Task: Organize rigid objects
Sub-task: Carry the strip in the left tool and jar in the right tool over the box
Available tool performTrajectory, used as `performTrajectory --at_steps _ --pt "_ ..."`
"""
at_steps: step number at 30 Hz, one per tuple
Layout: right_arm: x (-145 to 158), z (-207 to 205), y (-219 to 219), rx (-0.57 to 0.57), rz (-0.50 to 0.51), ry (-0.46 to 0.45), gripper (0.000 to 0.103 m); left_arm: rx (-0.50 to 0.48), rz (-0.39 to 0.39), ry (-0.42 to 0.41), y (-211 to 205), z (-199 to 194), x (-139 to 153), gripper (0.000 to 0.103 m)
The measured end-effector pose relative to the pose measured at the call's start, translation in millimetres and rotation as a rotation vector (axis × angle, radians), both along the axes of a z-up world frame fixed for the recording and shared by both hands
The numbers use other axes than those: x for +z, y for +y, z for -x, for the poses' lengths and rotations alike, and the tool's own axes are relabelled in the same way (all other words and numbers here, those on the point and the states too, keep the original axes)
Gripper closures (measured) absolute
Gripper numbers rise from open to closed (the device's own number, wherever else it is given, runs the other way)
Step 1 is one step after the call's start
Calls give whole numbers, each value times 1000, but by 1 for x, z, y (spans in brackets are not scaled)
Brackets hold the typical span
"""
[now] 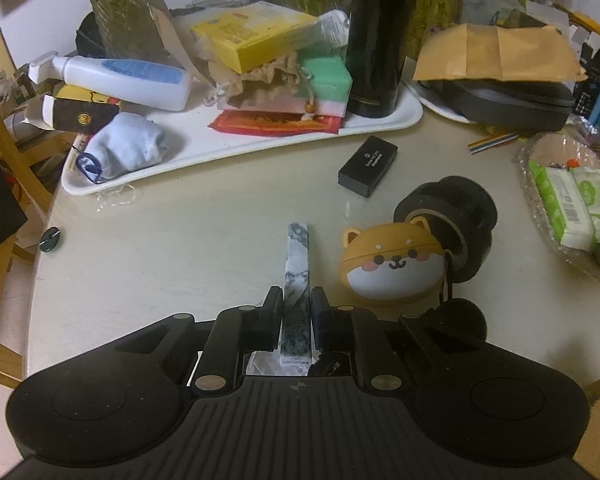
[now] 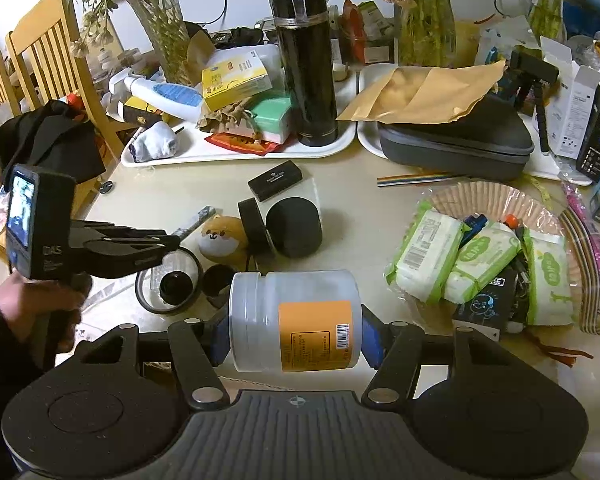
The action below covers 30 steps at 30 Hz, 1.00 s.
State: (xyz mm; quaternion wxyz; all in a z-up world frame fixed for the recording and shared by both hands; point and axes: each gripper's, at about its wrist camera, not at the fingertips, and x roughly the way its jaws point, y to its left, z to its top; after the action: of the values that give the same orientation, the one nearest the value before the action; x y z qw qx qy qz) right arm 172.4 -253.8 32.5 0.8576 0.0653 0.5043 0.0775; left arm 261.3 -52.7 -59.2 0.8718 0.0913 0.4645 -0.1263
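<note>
My left gripper [image 1: 297, 304] is shut on a narrow marble-patterned bar [image 1: 298, 264] that points forward over the table; the bar's tip also shows in the right wrist view [image 2: 198, 216]. My right gripper [image 2: 294, 336] is shut on a translucent plastic jar [image 2: 294, 320] with an orange label, held on its side above the table. The left gripper shows in the right wrist view [image 2: 168, 242], left of the jar. A dog-face case [image 1: 392, 264] lies right of the bar. A small black box [image 1: 368, 166] lies beyond it.
A white tray [image 1: 236, 148] at the back holds a black flask [image 1: 376, 36], a bottle, boxes and a rolled cloth. Black round parts [image 1: 456, 224] sit behind the dog case. A basket of wipe packs [image 2: 500, 256] is at right. A dark case [image 2: 456, 144] lies on a second tray.
</note>
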Motion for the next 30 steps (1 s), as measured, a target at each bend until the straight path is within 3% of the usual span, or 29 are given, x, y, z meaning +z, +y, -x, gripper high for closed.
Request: performTrajectory --at_steps 13,23,30 --pt "0 3 9 -1 31 -9 39 -25 55 -117 8 35 53 88" --pt "7 10 28 37 41 -33 39 -32 140 -159 13 78 89 88" --pt "9 25 33 46 36 -32 39 -23 158 -163 24 113 100 88"
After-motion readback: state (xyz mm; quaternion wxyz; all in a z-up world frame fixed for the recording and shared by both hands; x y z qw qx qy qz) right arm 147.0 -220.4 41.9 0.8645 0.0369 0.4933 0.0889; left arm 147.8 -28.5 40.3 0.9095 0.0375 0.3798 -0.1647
